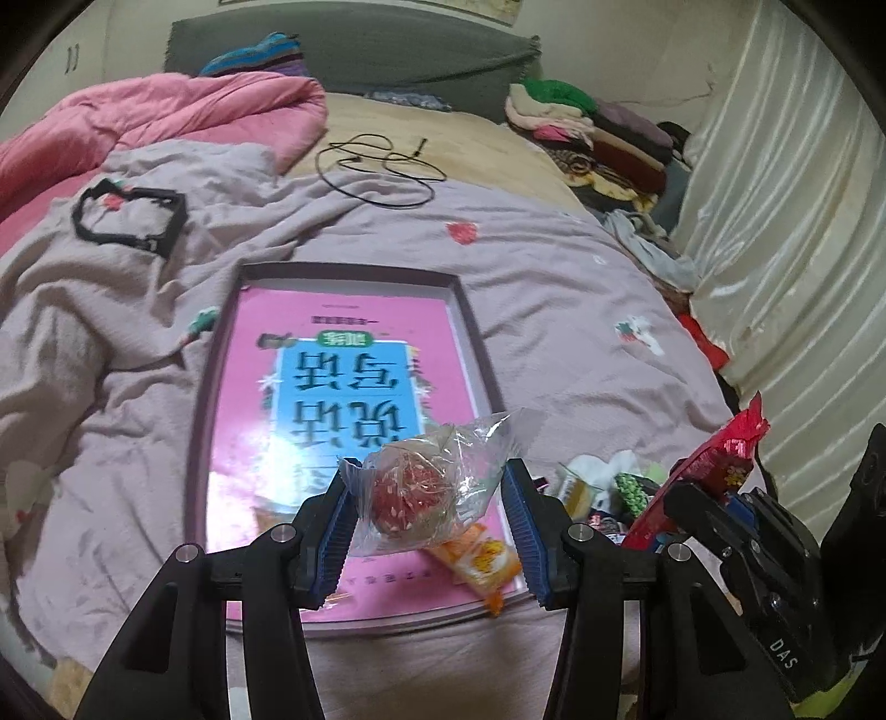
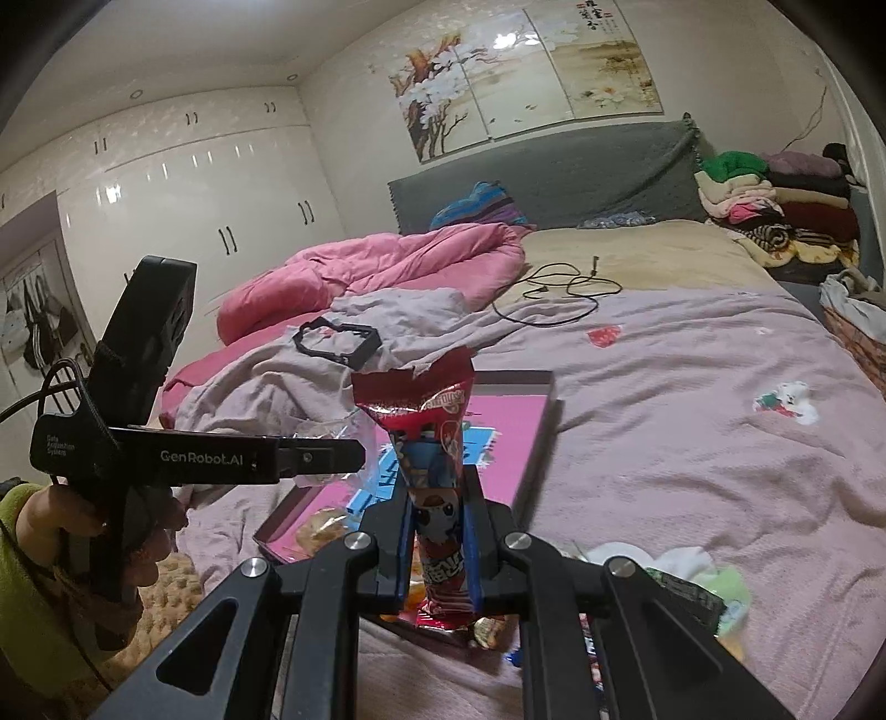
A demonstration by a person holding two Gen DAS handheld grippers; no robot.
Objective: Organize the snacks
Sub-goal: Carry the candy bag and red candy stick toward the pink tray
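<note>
Lilac bedspread (image 1: 554, 310) under shallow tray (image 1: 219, 354)

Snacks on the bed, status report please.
Left gripper open around clear-wrapped red candy. Right gripper shut on red snack packet. Both over tray. Nothing blocking.

1. Left wrist cam sits right behind the left gripper (image 1: 429, 518), looking forward and down along its fingers. The shallow box (image 1: 476, 332) with the pink book is close, straight ahead and just under the fingertips; the headboard (image 1: 354, 50) is far ahead.
2. Right wrist cam rides behind the right gripper (image 2: 437, 531), aimed flatter, so it catches the wardrobe (image 2: 210, 188) and wall painting (image 2: 526, 72) far ahead.
3. The right gripper (image 1: 720, 515) shows at the left cam's right edge; the left gripper (image 2: 354, 454) pokes in from the right cam's left.
4. Both views share the box (image 2: 540, 432), black cable (image 1: 382, 166) (image 2: 559, 293), pink quilt (image 1: 183, 116) (image 2: 376, 266) and folded clothes pile (image 1: 587, 127) (image 2: 775, 199).
</note>
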